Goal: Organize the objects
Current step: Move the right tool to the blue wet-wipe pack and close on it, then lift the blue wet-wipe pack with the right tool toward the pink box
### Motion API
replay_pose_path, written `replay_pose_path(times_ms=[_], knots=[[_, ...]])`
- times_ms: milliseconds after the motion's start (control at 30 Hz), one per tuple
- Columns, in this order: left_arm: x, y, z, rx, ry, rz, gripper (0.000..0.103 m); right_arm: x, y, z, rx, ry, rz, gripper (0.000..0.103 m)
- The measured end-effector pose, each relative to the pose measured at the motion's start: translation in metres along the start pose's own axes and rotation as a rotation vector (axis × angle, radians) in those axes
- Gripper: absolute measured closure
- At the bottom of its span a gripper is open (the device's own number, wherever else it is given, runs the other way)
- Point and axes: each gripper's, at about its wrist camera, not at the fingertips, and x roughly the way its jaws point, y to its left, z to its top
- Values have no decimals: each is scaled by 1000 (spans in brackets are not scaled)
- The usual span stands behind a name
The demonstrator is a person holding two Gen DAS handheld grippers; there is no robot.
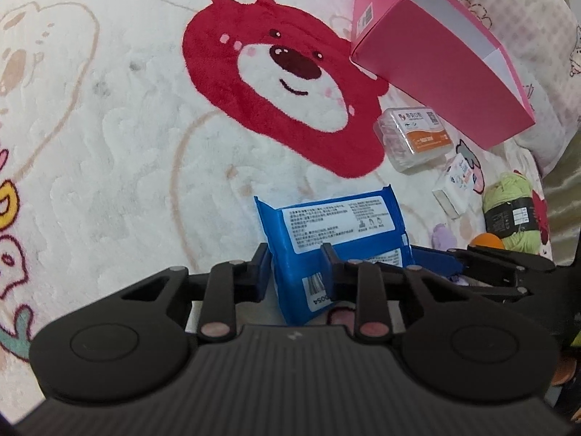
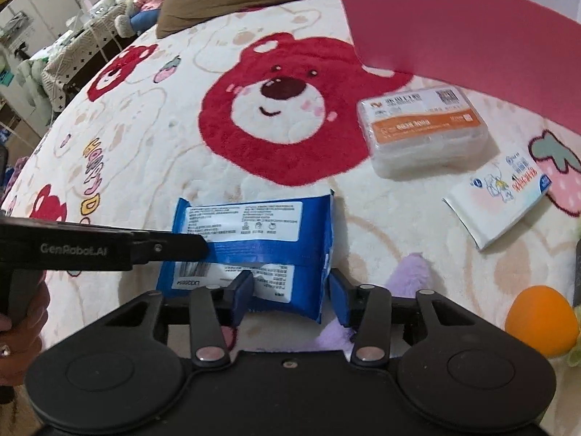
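Both the left gripper (image 1: 296,267) and the right gripper (image 2: 292,290) are clenching the soft, light, crinkly blue plastic wipes pack (image 2: 254,239) by opposite ends, lying mid-blanket on the cream bear-print fleece blanket (image 2: 145,167), and it is likely sagging if lifted.

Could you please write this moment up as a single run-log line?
left gripper: shut on blue plastic wipes pack | right gripper: shut on same pack | pack: on bear-print blanket

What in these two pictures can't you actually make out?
- Pink box: inside unseen in both views; the frame's top edge cuts it in the right wrist view.
- Blue packet: small print blurred; near end hidden behind each claw.
- Green yarn: partly hidden by the right claw.
- Purple plush thing: mostly behind the claw.
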Motion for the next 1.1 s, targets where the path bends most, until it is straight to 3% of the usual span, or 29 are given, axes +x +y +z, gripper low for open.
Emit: replay_pose_path(times_ms=[367,700,867,1100], knots=[[2,-15,-8,61,-35,24,76,2,9,-5,-24,-36,-45,60],[-2,-15,-12,78,-31,-15,74,-8,23,-15,-94,-73,-81,57],[-4,-21,-12,84,-10,-45,75,-16,18,-18,-63,-89,-71,56],[-12,-30,-11,63,14,-82,73,-31,23,-23,-101,-103,-79,50]])
